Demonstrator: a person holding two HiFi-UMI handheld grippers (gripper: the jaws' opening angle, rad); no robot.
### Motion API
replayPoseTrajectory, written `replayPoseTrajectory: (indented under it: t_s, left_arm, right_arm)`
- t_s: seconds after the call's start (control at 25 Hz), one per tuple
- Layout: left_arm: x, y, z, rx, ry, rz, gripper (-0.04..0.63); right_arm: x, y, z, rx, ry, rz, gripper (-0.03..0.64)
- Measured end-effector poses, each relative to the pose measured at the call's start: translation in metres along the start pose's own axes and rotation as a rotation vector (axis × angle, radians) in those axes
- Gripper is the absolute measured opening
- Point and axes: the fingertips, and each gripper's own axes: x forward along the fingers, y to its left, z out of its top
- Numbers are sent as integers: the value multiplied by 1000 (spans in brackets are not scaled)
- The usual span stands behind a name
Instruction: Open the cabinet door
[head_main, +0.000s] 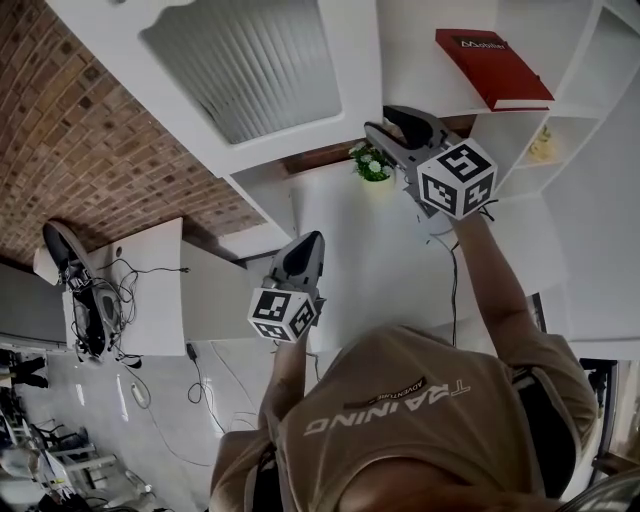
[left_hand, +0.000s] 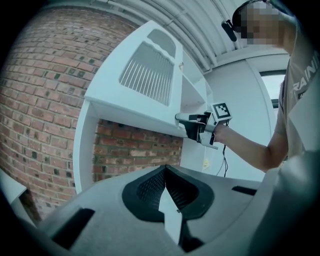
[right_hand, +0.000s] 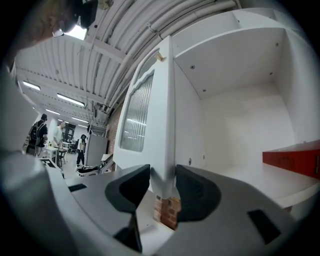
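The white cabinet door (head_main: 250, 70) with a ribbed glass panel stands swung out from the cabinet. Its free edge (right_hand: 162, 125) runs between the jaws of my right gripper (right_hand: 162, 182), which is open, pads on either side of the edge without pressing it. From the head view, that right gripper (head_main: 385, 118) is at the door's lower corner, by the shelf. My left gripper (head_main: 310, 240) hangs lower and nearer to me, shut and empty, its pads (left_hand: 150, 187) meeting at the tip. The left gripper view shows the door (left_hand: 150, 70) and the right gripper (left_hand: 181, 118) at its edge.
A red book (head_main: 490, 65) lies on the open shelf inside the cabinet. A small potted plant (head_main: 372, 163) stands below the right gripper. A brick wall (head_main: 90, 130) runs to the left, with a white desk (head_main: 150, 290) carrying cables below it. People stand far back (right_hand: 40, 135).
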Motion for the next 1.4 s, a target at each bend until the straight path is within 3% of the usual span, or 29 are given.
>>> replayPoseTrajectory:
  t_s: [0.24,0.52,0.72,1.4]
  left_arm:
    - [6,7,-3,-20,8,-12,8]
    - [10,-3,-12,-42,15,-20,8]
    - [-1,-4,-5,-56,-15,2,8]
    - [-26,-25,-18,-86,-12,127,8]
  right_arm:
    - [4,-1,3,-2,13,20,137]
    - [1,1,1,-32,53,-47,137]
    - [-3,8,2,3,57,-73,137]
    - [-44,35,6,-17,52,153,84]
